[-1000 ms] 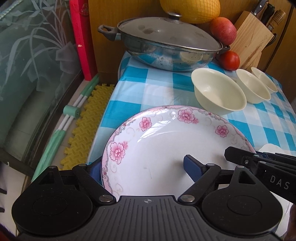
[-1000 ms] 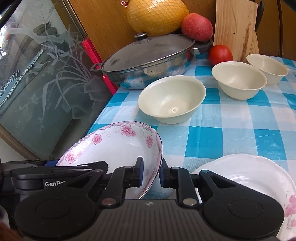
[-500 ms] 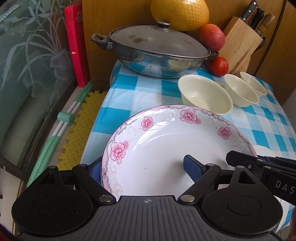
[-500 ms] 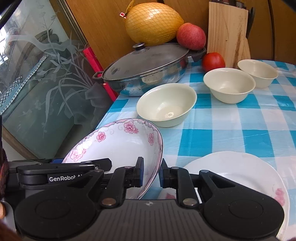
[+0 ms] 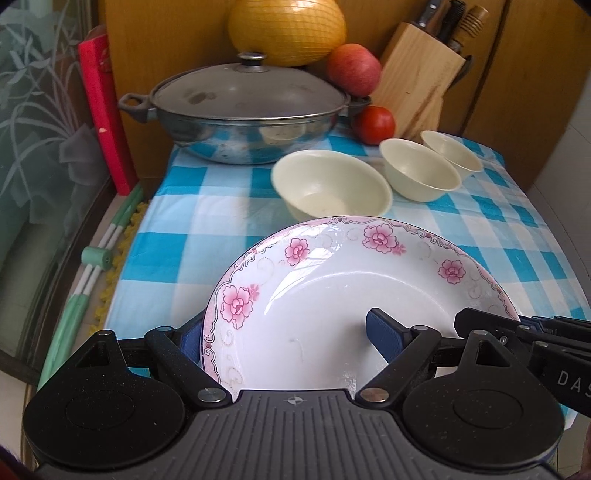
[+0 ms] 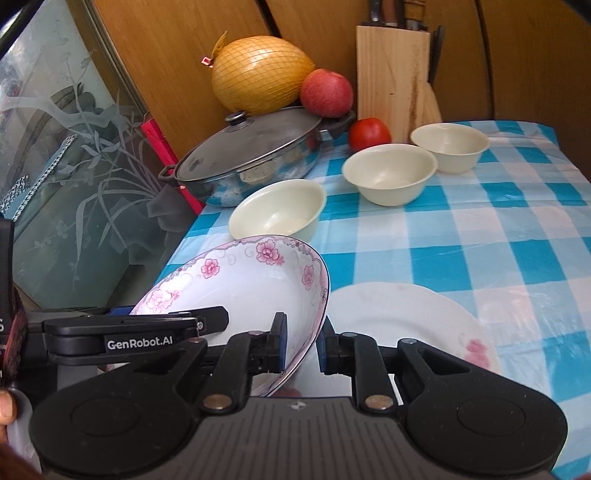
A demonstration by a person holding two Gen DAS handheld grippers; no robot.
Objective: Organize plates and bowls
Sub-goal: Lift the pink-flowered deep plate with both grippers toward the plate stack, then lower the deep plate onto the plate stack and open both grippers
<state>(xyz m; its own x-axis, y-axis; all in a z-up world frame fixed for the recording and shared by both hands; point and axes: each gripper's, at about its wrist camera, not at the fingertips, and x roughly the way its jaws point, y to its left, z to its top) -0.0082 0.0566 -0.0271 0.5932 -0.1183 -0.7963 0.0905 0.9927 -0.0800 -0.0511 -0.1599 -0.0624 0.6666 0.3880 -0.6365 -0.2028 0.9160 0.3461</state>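
A deep white plate with pink flowers (image 5: 332, 291) is held up above the table, tilted. My left gripper (image 5: 284, 328) is wide open around its near-left rim, one finger under it and one inside. My right gripper (image 6: 301, 341) is shut on the plate's right rim (image 6: 310, 295). A second white plate (image 6: 406, 317) lies flat on the checked cloth below it. Three cream bowls stand in a row: the large (image 5: 332, 184), the middle (image 5: 419, 168) and the small (image 5: 452, 149).
A lidded steel pan (image 5: 243, 114) stands at the back, with a netted melon (image 5: 286, 31), an apple (image 5: 352, 74), a tomato (image 5: 373, 123) and a knife block (image 5: 417, 74). The table's left edge (image 5: 136, 251) drops to a yellow mat and glass.
Both grippers and the flowered plate have risen and pulled back from the bowls. The plate's grip looks unchanged.
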